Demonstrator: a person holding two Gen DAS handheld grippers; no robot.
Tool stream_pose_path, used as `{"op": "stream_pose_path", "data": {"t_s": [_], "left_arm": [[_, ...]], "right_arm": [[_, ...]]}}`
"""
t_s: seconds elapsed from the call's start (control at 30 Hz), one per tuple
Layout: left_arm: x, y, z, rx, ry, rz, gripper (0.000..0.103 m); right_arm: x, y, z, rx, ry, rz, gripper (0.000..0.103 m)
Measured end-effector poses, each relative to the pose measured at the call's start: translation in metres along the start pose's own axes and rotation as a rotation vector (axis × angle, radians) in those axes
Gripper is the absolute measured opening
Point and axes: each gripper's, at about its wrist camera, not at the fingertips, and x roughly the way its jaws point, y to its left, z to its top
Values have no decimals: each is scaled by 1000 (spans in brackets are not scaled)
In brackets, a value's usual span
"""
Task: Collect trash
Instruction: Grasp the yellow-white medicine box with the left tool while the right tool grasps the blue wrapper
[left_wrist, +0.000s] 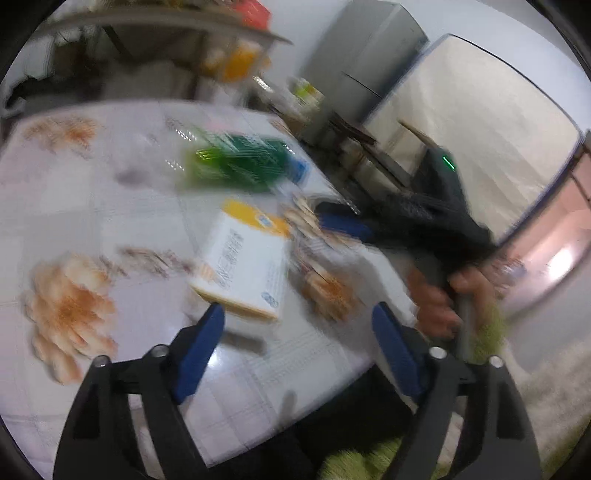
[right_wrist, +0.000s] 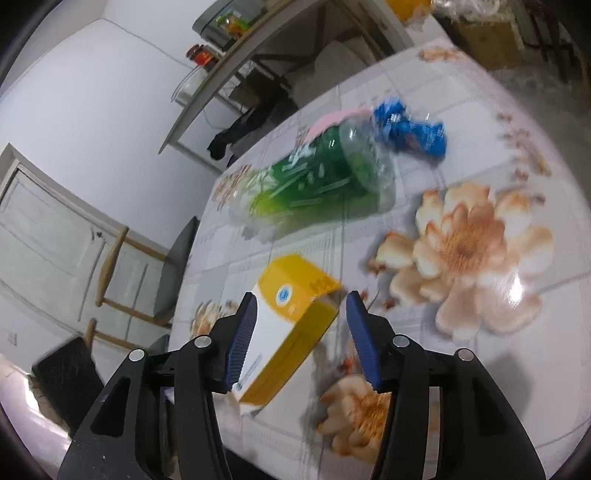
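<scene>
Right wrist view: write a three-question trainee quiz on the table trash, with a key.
1. True or false: the right gripper has its jaws shut on the yellow-and-white box.
2. Which item lies farthest from that gripper: box, green bottle, or blue wrapper?
3. Fill in: the green bottle is ____ (upright / on its side).

Key: 1 false, the jaws are open around the box. 2 blue wrapper. 3 on its side.

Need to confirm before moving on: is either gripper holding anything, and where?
Nothing is held. The left gripper is open and empty. The right gripper is open, its fingers straddling the yellow-and-white box without closing on it.
</scene>
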Motion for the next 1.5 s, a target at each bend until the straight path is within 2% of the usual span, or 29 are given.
{"op": "stream_pose_path", "data": {"t_s": [0.07,0.17,0.23,0.3,0.4,0.47,0.53,0.67,0.77,0.87,0.97,1.03,1.2,1.33,1.5], "left_arm": [[7,5,11,10,-21,56,87],[26,3,25,74,11,118,91],[37,-3,31,126,35,174,93],[50,-11,38,221,65,186,96],[71,-17,38,305,123,227,96],[84,-15,39,309,159,249,96],[94,-14,38,302,192,263,96],[98,-13,39,268,193,254,96],[95,-9,41,218,185,237,96],[95,-6,41,201,185,244,96],[95,-2,40,197,190,247,96],[94,-1,39,194,191,252,96],[94,2,35,178,197,248,96],[96,4,33,157,203,243,96],[95,5,31,145,188,264,96]], "right_arm": [[2,0,-3,10,16,4,51],[-9,-1,-4,2,-5,-14,56],[-21,-1,0,-30,-38,-45,62],[-33,-1,8,-78,-74,-85,70],[-42,-3,25,-154,-100,-172,72],[-42,-6,46,-196,-106,-233,73],[-37,-11,62,-226,-96,-260,73],[-7,-20,98,-349,-65,-338,72],[21,-26,115,-441,-25,-396,66],[38,-39,124,-463,20,-399,58],[47,-58,129,-410,81,-355,39],[45,-67,125,-365,95,-341,13],[15,-77,107,-263,49,-308,5],[-14,-81,82,-184,24,-285,3],[-53,-72,29,-114,6,-242,3]]}}
